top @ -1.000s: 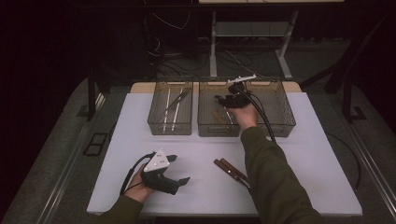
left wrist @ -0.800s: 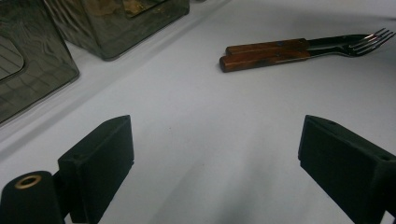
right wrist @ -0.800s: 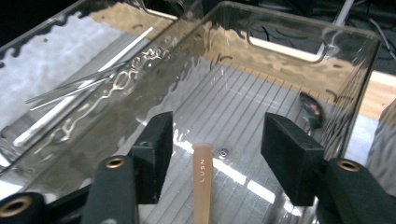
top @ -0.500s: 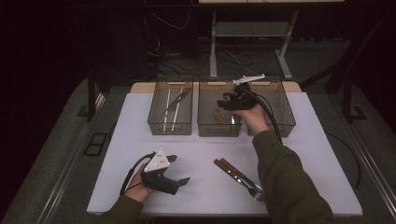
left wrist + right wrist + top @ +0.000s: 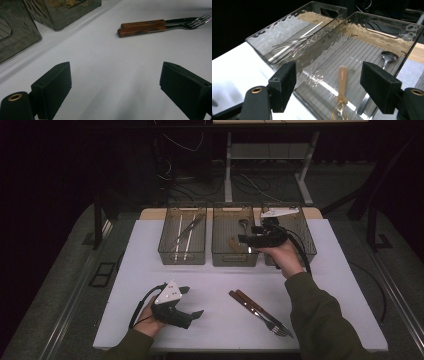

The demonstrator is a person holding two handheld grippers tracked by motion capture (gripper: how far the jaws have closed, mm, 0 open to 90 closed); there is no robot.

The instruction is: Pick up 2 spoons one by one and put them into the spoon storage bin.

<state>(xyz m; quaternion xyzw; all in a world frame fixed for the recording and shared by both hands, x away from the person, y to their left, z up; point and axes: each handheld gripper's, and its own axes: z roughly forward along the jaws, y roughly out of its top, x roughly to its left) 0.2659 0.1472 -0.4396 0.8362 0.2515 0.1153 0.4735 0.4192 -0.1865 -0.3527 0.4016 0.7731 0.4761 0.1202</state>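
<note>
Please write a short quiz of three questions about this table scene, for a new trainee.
1. True or false: the right tongs are shut on a spoon.
2. How many clear bins stand side by side at the far edge of the table?
3. What lies on the table between the two hands? A) chopsticks B) wooden-handled fork and knife C) a ladle

Key: 1 false, they stand open above the middle bin; 2 three; 3 B.

amber translucent plastic spoon [image 5: 342,93] | lay flat on ribbed floor of clear smoky plastic middle bin [image 5: 384,26] | handle pointed to far wall | beside a silver metal spoon [image 5: 387,58] | released, untouched
</note>
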